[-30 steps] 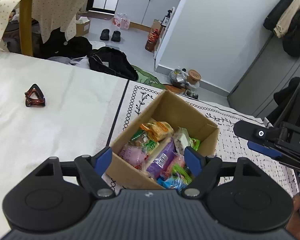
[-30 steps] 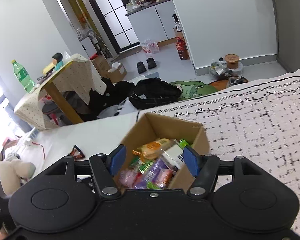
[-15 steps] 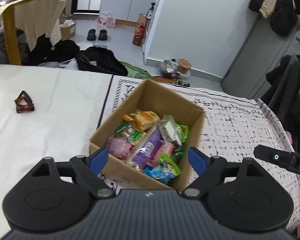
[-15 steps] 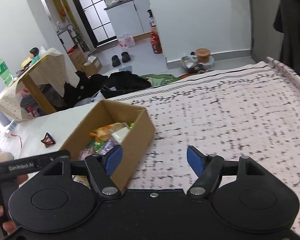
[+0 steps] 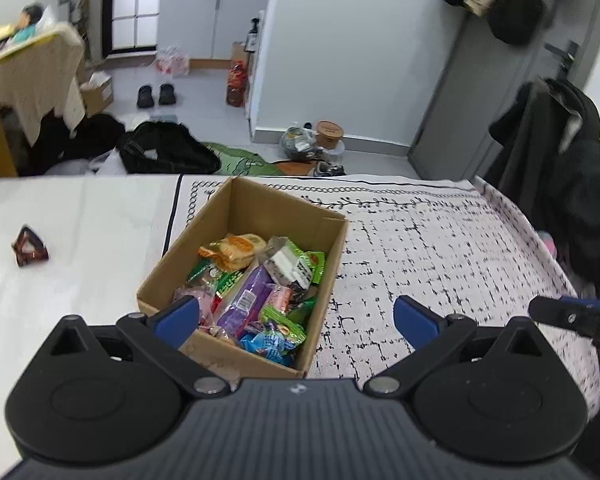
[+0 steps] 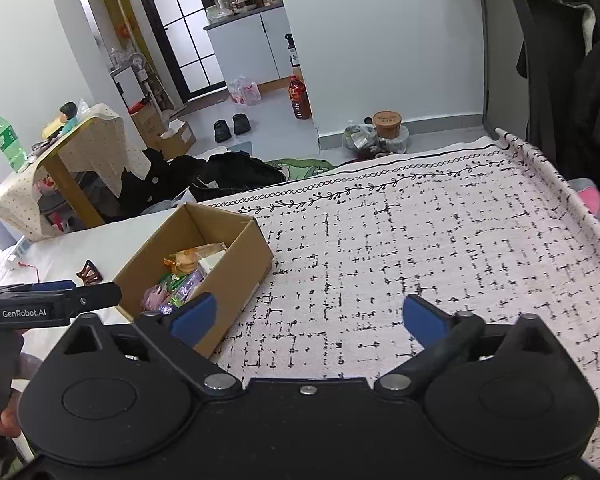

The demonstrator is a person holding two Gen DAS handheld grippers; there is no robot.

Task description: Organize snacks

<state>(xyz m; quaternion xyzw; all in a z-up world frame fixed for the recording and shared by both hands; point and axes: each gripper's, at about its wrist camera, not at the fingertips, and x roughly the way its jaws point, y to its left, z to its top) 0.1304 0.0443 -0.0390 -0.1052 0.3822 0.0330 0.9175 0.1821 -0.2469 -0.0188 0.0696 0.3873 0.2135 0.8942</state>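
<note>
- The cardboard box [image 5: 236, 280] stands open on the patterned cloth [image 5: 440, 248], its left edge near the seam with the plain white sheet [image 5: 80, 240].
- The snacks [image 5: 256, 292] lie heaped inside the box, filling its near half: an orange packet [image 5: 234, 246] at the far end, a purple packet [image 5: 248, 296] in the middle, blue wrappers [image 5: 270, 342] nearest the camera.
- The left gripper [image 5: 296, 316] hangs tilted down above the box's near right corner. Its jaws are opening and stand spread wide, nothing between them.
- The right gripper [image 6: 308, 316] hovers over bare cloth to the right of the box, also tilted down. Its jaws are opening too, spread wide and empty.
- A hand [image 6: 4, 424] grips the left gripper's handle, left of the box.
- A brown hair clip [image 5: 30, 246] lies on the white sheet, well left of the box.
</note>
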